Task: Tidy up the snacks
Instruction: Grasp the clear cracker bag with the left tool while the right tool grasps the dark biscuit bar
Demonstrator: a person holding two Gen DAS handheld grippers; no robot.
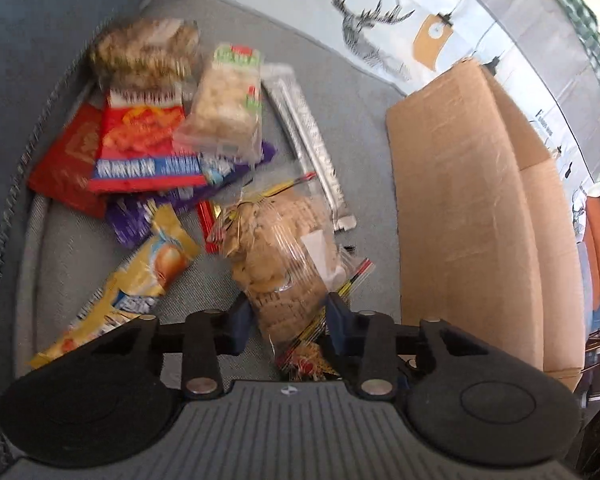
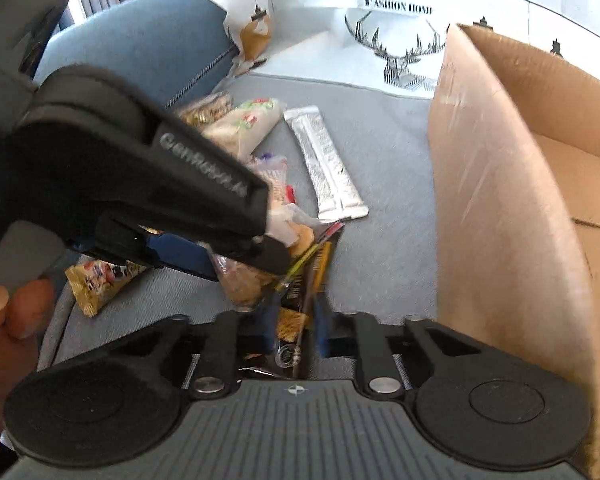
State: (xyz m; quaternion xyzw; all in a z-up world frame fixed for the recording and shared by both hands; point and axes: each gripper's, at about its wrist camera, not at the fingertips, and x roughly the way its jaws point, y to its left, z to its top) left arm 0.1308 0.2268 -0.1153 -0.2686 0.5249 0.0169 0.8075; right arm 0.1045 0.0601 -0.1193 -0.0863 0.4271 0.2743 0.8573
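Snacks piled on grey cushion beside open box (image 1: 480,208). Left wrist: left gripper (image 1: 288,320) pads clamped on clear cookie bag (image 1: 280,264), bag resting on cushion. Right wrist: right gripper (image 2: 290,332) fingers pinched together on the same bag's crimped end (image 2: 300,280). Risk: two grips pulling apart could tear the film. Left gripper body (image 2: 140,168) hides most of the pile; labels blurred

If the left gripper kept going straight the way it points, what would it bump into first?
The clear cookie bag, already between the left gripper's fingers; past it probably the grey cushion.
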